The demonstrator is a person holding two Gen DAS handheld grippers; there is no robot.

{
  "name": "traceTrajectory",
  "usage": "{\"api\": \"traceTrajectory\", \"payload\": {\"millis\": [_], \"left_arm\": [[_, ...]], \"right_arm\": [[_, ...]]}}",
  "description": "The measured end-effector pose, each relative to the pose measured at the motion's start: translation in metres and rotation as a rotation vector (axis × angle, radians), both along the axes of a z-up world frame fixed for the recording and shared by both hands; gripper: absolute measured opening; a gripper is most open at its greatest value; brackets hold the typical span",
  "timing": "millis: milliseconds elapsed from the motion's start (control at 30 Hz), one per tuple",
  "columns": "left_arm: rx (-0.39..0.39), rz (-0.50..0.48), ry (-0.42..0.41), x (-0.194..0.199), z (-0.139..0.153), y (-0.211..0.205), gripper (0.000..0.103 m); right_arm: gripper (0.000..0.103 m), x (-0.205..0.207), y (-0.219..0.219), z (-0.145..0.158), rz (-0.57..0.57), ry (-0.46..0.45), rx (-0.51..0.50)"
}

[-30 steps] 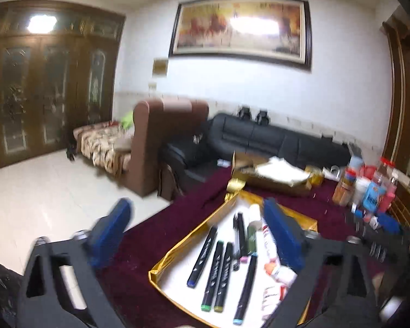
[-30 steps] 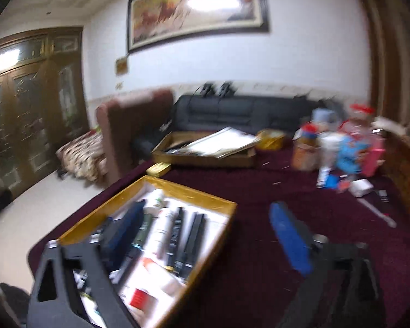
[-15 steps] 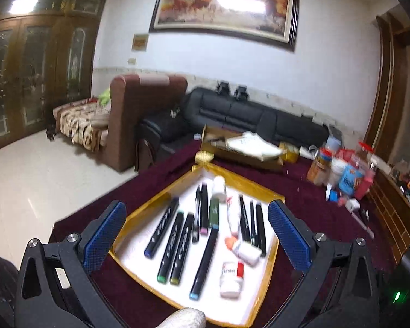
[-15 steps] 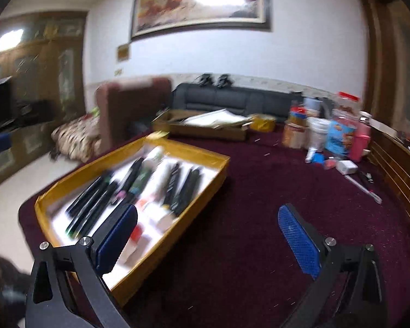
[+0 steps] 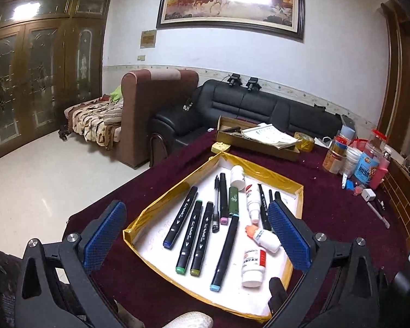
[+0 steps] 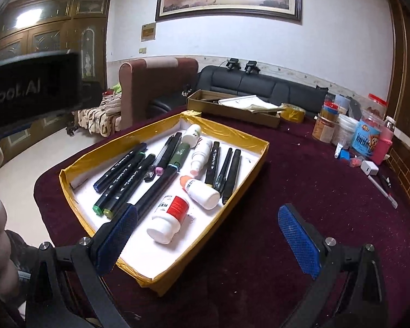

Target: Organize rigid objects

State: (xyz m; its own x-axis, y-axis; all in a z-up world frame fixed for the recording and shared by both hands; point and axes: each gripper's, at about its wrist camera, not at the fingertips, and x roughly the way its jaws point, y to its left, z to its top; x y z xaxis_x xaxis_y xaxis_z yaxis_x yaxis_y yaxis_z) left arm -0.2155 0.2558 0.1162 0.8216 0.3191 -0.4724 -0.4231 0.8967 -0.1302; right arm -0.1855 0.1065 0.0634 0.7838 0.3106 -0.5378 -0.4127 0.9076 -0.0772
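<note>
A gold-rimmed white tray [image 5: 265, 175] lies on the dark red table; it also shows in the right wrist view [image 6: 232, 134]. In it lie several black markers [image 5: 181, 216] [image 6: 120, 168], a green tube [image 5: 233, 197] and white bottles, one with a red label [image 5: 254, 262] [image 6: 169, 218]. My left gripper [image 5: 196, 236] is open and empty, held above the tray's near end. My right gripper [image 6: 207, 239] is open and empty above the tray's near right corner.
A brown cardboard box with papers [image 5: 259, 138] sits beyond the tray. Jars, bottles and small items [image 5: 363, 161] [image 6: 352, 134] crowd the far right, with a pen [image 6: 382, 188] near the table edge. The left gripper's body [image 6: 32, 87] fills the right view's left side.
Both grippers have swung and steadied over the tray, which now sits sharper and closer under them. The jaws have stayed open.
</note>
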Motion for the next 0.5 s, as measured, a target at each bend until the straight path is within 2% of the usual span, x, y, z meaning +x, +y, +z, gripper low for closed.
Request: {"api": "traceTrajectory", "payload": {"millis": [500], "left_arm": [[-0.014,0.008,0.062,0.007,-0.016,0.008,0.103]], "right_arm": [[0.102,0.009,0.001,-0.007,-0.031,0.062,0.009]]}}
